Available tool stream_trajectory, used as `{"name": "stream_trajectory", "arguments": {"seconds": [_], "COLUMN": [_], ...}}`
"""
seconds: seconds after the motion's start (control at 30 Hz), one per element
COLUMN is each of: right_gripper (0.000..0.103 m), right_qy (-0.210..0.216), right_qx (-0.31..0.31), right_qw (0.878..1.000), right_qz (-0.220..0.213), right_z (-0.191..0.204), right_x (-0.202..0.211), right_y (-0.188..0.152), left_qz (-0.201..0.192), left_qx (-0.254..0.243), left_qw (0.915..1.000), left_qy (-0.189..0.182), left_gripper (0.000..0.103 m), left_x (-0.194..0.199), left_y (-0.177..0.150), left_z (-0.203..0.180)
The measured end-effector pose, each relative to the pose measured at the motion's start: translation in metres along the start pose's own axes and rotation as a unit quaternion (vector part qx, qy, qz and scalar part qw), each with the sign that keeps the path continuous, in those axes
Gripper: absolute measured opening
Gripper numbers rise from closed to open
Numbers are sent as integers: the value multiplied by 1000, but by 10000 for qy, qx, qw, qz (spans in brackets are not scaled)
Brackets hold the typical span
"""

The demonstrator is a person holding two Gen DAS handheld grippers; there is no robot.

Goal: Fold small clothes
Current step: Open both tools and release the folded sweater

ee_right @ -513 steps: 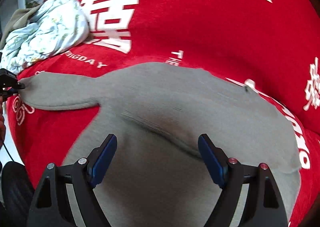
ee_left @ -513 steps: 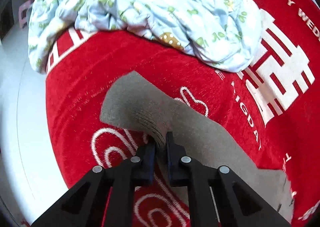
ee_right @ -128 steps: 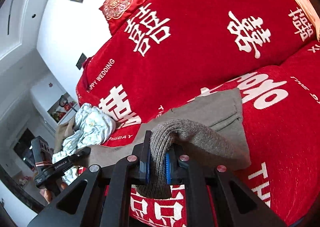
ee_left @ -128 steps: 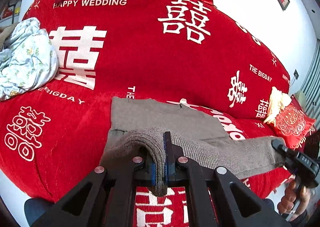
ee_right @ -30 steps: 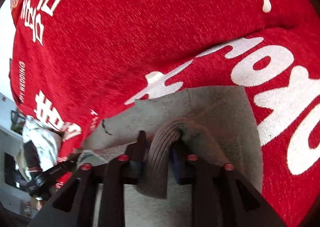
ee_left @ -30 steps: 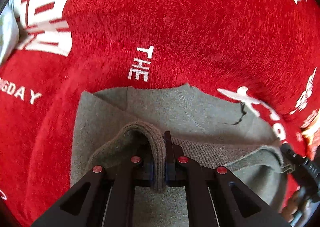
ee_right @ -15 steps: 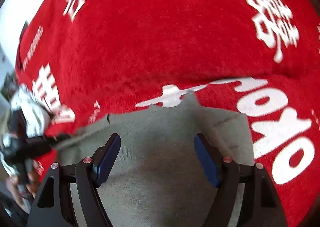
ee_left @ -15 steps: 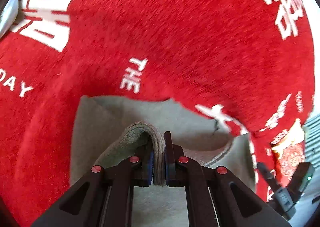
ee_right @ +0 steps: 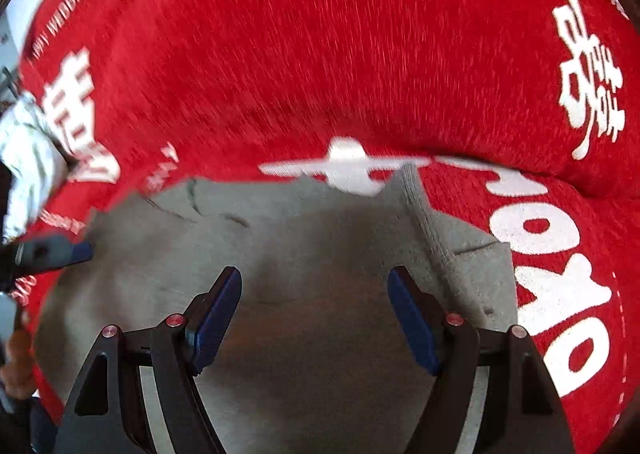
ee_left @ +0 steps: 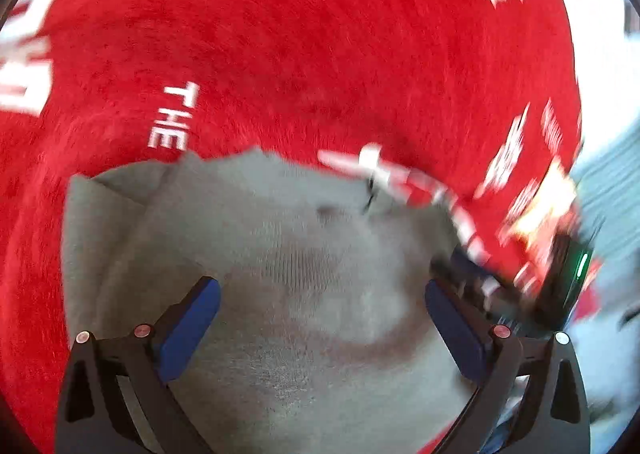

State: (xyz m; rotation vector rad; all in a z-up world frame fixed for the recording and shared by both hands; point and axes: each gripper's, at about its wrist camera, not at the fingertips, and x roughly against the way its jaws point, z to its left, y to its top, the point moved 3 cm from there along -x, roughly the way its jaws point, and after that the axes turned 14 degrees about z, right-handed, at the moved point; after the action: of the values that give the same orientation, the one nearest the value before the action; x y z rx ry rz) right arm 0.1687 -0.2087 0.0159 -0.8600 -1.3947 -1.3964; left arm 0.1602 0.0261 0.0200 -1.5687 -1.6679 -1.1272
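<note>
My left tongs (ee_left: pixel 322 328) and right tongs (ee_right: pixel 314 318) are gaping empty, having just released the folded sweater (ee_left: pixel 280 254) onto the blanket (ee_left: pixel 320 53).

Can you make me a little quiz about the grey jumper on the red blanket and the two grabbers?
1. True or false: the left gripper is pinching the grey sweater.
2. What colour are the pads on the right gripper? A red, B blue, C green.
3. Fill the gap: the sweater lies on a ___ blanket with white writing.

Key
1. False: its jaws have just been opening and stand wide apart over the cloth, with nothing pinched.
2. B
3. red
</note>
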Motion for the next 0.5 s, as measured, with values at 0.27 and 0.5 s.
{"name": "stream_trajectory", "arguments": {"seconds": [0.27, 0.5], "right_gripper": [78, 79], "right_qy": [-743, 38], "right_qx": [-461, -112], "right_qw": [9957, 9997], "right_qz": [291, -222], "right_z": [-43, -5], "right_x": [-28, 24], "right_y": [7, -23], "left_qz": [-162, -606], "left_qx": [-14, -414], "left_qw": [9789, 9892], "left_qy": [2035, 1265], "left_gripper": [102, 102], "left_x": [-30, 13], "left_y": [24, -15], "left_z": [15, -33]}}
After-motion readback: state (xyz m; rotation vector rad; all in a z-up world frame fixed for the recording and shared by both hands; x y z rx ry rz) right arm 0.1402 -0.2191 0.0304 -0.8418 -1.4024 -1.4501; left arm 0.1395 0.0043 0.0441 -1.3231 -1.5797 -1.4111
